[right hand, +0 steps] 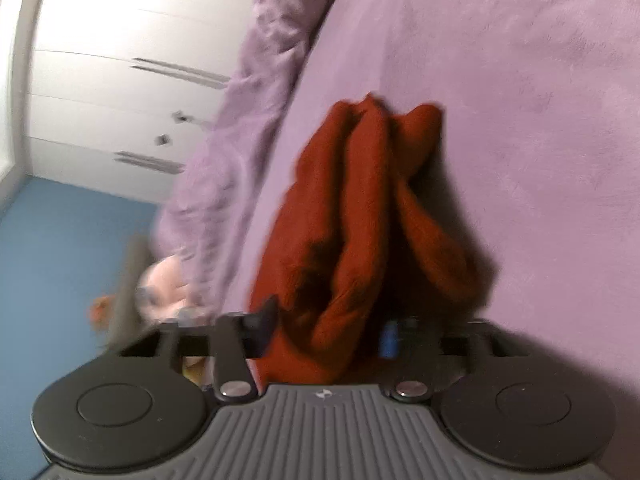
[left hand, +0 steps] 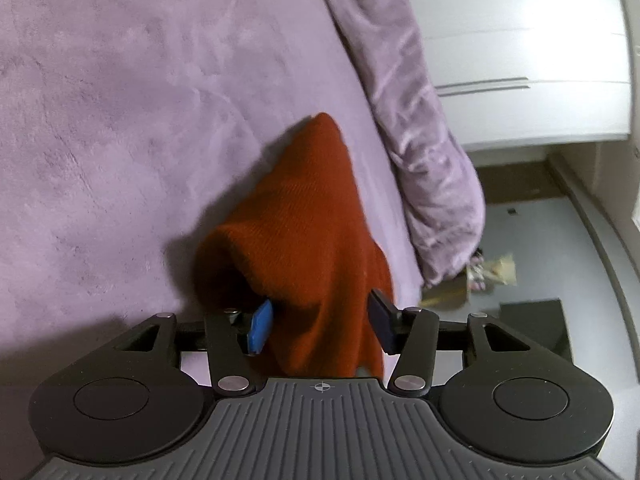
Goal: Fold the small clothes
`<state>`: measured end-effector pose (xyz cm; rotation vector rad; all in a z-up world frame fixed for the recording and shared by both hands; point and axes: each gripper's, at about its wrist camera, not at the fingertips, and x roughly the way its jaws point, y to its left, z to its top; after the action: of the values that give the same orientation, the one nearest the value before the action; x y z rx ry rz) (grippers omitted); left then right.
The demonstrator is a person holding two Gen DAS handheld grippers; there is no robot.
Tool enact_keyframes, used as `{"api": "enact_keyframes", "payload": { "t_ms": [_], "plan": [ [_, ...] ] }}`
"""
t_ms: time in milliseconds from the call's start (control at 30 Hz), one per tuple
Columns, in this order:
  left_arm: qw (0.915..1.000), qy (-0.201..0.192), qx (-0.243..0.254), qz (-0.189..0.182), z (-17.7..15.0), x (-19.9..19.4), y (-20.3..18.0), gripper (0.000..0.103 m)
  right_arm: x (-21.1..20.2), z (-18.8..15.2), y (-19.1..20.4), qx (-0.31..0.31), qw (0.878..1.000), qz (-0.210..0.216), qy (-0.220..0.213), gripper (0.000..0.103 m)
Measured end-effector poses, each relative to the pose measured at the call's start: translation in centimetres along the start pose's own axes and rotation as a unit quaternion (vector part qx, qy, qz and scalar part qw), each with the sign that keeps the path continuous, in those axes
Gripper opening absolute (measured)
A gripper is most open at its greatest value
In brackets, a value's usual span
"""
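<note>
A rust-red knitted garment [left hand: 304, 220] lies bunched on the lilac bed cover [left hand: 120, 120], its near end lifted off the cover. My left gripper [left hand: 322, 326] has that end filling the gap between its blue pad and its dark pad, and both pads touch the cloth. In the blurred right wrist view the same garment [right hand: 360, 200] stands in thick folds. My right gripper [right hand: 326, 334] is closed on a bundle of those folds. The blue pad is half hidden by the cloth.
A crumpled lilac blanket [left hand: 420, 160] hangs along the bed's edge, seen too in the right wrist view [right hand: 248, 120]. Beyond it stand white wardrobe doors [left hand: 520, 40]. On the floor lie small items [left hand: 492, 276], a dark box [left hand: 532, 320] and a pink object [right hand: 164, 280].
</note>
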<state>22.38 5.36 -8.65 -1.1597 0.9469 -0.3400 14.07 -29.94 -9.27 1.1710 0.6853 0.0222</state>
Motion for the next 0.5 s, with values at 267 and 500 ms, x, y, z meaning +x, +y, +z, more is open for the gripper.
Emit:
{"api": "enact_keyframes", "payload": {
  "t_ms": [267, 500],
  "plan": [
    [0.998, -0.048, 0.034, 0.024, -0.1, -1.9, -0.8, 0.054, -1.8, 2.1, -4.5, 0.101, 0.994, 0.028, -0.037, 0.007],
    [0.974, -0.085, 0.157, 0.14, 0.1, -3.8, -4.5, 0.055, -3.7, 3.4, 0.2, -0.093, 0.988, -0.096, -0.071, 0.014]
  ]
}}
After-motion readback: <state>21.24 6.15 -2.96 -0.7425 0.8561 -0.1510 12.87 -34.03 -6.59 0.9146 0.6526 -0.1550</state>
